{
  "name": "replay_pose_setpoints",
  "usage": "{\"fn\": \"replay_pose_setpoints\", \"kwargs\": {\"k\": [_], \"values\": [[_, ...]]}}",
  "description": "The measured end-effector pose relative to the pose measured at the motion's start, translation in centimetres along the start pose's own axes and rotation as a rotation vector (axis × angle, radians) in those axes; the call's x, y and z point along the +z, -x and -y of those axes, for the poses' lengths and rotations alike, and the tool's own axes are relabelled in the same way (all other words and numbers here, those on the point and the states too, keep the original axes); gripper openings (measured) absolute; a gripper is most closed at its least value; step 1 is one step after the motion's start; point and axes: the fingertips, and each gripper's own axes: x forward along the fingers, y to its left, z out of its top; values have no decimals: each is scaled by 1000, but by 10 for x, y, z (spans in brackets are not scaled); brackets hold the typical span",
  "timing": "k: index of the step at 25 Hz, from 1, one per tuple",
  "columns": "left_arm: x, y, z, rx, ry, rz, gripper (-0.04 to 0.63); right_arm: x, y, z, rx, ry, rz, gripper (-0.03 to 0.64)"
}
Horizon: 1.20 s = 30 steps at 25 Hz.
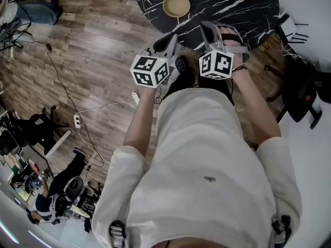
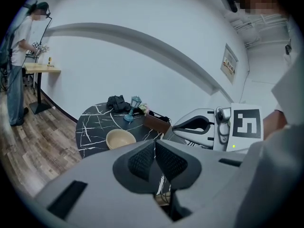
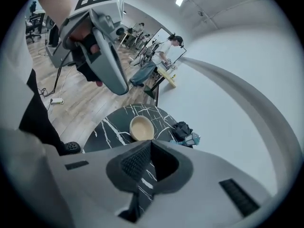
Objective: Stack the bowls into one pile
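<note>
Facing one bowl (image 1: pixel 176 5), two closed tools (image 2: pixel 155 148) (image 3: pixel 148 151)

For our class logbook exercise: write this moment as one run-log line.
left gripper: shut, empty | right gripper: shut, empty | beige bowl: on black table, untouched

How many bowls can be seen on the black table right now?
1: a beige bowl standing on the black table, in front of the person. Others may be nested inside it.
</note>
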Motion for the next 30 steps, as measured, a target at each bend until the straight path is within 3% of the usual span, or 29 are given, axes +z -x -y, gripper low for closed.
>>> {"fn": "replay_pose_setpoints", "kwargs": {"k": [13, 23, 30], "values": [[25, -10, 9, -29, -22, 61, 12, 16, 33, 33, -7, -211, 64, 3], [56, -15, 13, -41, -84, 102, 12, 24, 37, 56, 117, -630, 167, 3], [67, -17, 12, -46, -106, 110, 12, 28, 37, 63, 144, -713, 192, 3]]}}
